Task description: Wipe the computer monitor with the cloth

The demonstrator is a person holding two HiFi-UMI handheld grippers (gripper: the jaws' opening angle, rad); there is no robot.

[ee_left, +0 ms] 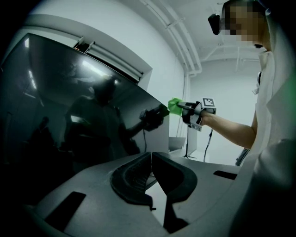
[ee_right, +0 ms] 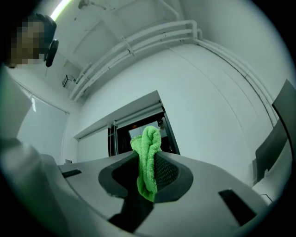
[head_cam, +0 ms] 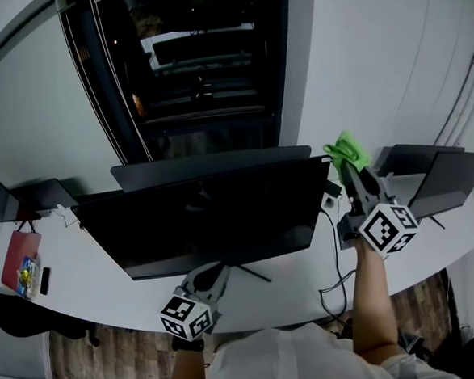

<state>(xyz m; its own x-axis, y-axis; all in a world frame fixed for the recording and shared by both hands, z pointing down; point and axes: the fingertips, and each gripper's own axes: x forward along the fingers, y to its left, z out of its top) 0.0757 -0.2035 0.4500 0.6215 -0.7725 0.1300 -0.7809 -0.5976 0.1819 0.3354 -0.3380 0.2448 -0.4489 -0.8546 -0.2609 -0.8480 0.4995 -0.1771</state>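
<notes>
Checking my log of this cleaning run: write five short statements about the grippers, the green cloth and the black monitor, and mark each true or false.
1. The right gripper is shut on the bright green terry cloth. True.
2. The left gripper holds a second cloth. False: its jaws are together, nothing between them.
3. The cloth is by the upper right corner of the wide black computer monitor. True.
4. The monitor's screen shows a bright picture. False: it is dark.
5. A flat red item lies on the white desk right of the monitor. False: left of it.
</notes>
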